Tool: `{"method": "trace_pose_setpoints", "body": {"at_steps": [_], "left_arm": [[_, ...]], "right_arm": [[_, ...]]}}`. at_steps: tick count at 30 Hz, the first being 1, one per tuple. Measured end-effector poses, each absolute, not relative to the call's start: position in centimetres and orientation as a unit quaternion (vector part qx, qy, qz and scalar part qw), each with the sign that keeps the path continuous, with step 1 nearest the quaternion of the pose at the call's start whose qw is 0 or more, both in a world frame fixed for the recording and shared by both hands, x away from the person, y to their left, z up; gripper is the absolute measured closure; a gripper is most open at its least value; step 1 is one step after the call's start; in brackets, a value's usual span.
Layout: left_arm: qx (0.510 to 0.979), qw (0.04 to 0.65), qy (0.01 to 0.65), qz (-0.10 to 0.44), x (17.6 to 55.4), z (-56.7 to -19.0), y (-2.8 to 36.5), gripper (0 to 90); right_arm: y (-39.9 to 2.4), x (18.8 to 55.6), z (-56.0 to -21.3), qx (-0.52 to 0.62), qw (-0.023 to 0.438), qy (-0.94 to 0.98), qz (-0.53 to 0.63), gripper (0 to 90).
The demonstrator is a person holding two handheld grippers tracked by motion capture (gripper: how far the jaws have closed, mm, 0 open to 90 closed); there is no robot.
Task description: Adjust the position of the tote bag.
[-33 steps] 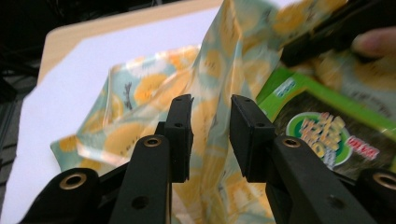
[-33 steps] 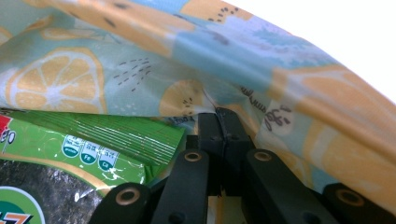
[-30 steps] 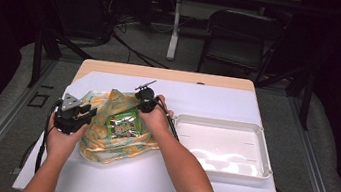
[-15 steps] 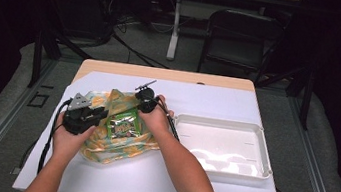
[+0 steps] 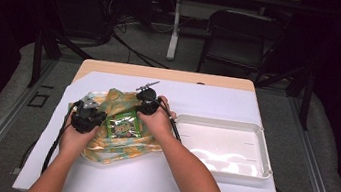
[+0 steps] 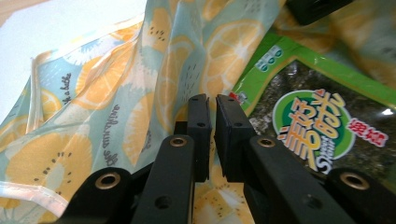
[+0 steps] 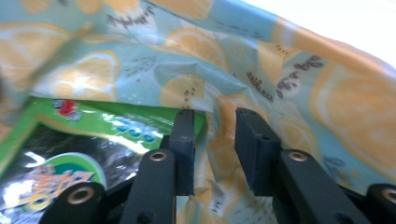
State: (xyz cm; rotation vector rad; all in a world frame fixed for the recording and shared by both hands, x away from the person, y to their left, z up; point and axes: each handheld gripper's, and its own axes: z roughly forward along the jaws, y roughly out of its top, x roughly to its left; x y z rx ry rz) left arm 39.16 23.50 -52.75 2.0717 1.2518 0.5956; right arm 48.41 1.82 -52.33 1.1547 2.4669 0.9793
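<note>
A lemon-print bag (image 5: 110, 150) lies left of the table's centre, with a green seaweed snack packet (image 5: 124, 126) at its mouth. My left gripper (image 5: 98, 119) is at the bag's left side. Its jaws have just been closing and now stand almost together on a fold of the bag (image 6: 116, 93), right beside the packet (image 6: 317, 116). My right gripper (image 5: 144, 112) is at the bag's far edge. Its jaws have just been opening and now stand apart over the bag's fabric (image 7: 187, 46), gripping nothing, with the packet (image 7: 70, 140) to their left.
A shallow white tray (image 5: 263, 154) stands on the right half of the table. A white sheet (image 5: 218, 102) covers the tabletop. A dark chair (image 5: 237, 39) and cables are on the floor beyond the far edge.
My left hand has moved right and down onto the bag and its jaws have closed. My right gripper's jaws have opened off the fabric and that hand has risen slightly.
</note>
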Motion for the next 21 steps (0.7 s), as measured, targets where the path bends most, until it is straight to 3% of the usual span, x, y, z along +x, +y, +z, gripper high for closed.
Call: {"method": "trace_pose_setpoints", "body": {"at_steps": [10,21], "left_arm": [[0.768,0.328,0.506,0.213,39.7,-52.8,24.6,86.1],[0.769,0.319,0.514,0.206,40.1,-53.3,25.2,84.7]], "right_arm": [[0.9,46.2,-49.8,0.376,0.124,0.840,0.370,61.0],[0.2,44.0,-47.9,0.349,0.128,0.842,0.390,60.5]]}}
